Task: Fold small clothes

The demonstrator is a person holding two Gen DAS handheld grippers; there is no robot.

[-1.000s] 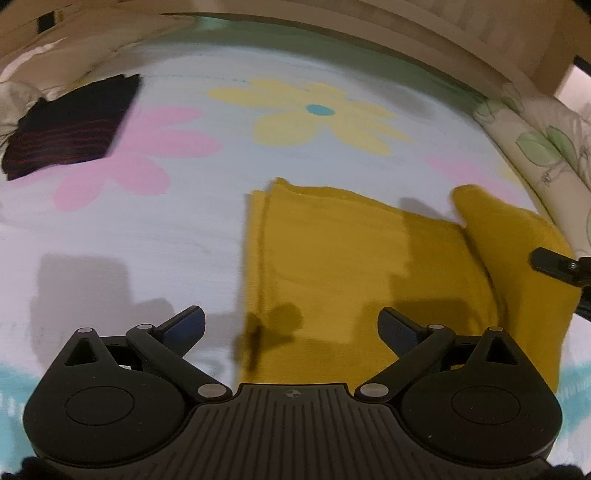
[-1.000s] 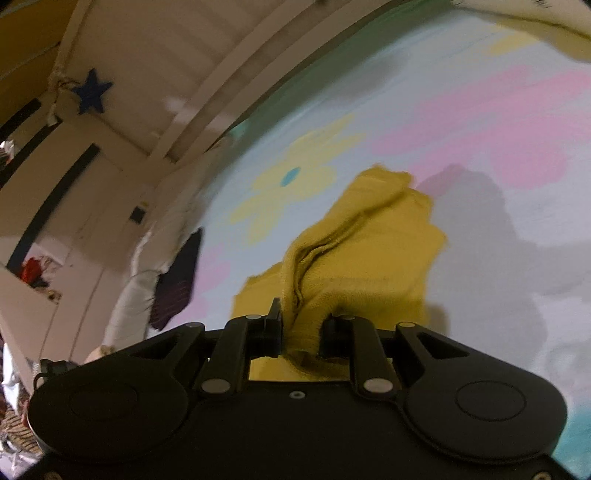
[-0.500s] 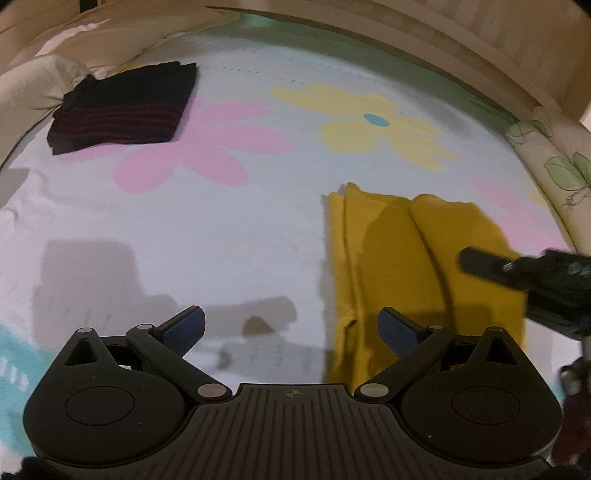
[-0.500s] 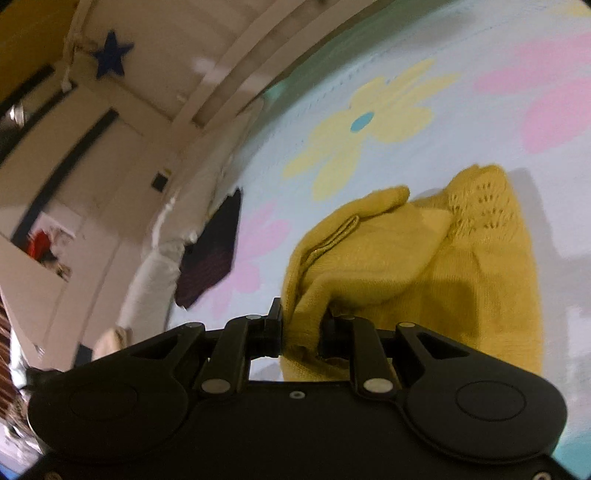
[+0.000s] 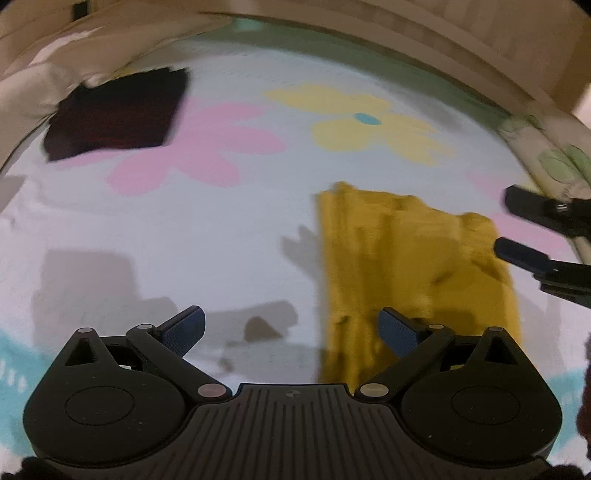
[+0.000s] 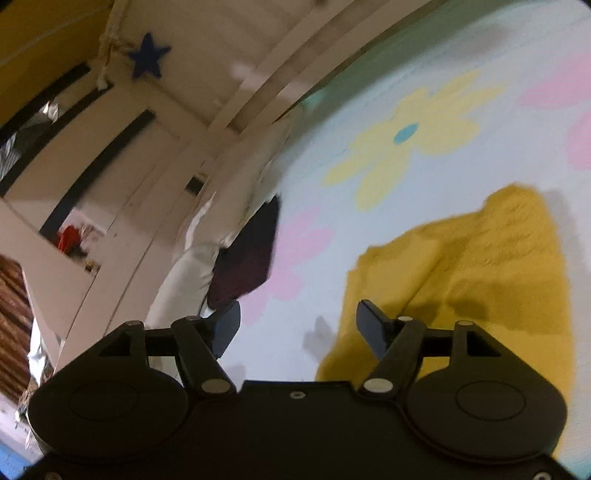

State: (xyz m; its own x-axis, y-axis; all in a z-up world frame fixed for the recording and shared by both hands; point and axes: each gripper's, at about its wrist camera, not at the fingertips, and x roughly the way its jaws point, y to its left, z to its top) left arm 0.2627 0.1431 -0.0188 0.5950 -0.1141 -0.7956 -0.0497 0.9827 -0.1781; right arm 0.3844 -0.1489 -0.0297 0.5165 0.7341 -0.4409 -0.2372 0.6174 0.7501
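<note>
A mustard-yellow knit garment [image 5: 406, 266] lies folded on the flowered sheet [image 5: 207, 236]; the right wrist view shows the garment [image 6: 480, 266] as a flat folded pile. My left gripper [image 5: 291, 326] hovers open over the sheet, its right finger above the garment's near left edge, nothing between the pads. My right gripper [image 6: 297, 326] has its jaws opening, with nothing between them and the cloth lying just ahead and to the right. The right gripper [image 5: 517, 225] also pokes in from the right edge of the left wrist view, fingers apart over the garment's right side.
A dark folded garment [image 5: 118, 118] with red stripes lies at the far left of the bed, next to a pale pillow [image 6: 184, 280]. A leaf-patterned pillow [image 5: 554, 162] sits at the right. A slatted headboard [image 5: 406, 33] runs along the far side.
The right gripper went from shut on the yellow garment's fold to open, dropping it flat. The left gripper slid sideways, so the garment now sits further right in its view.
</note>
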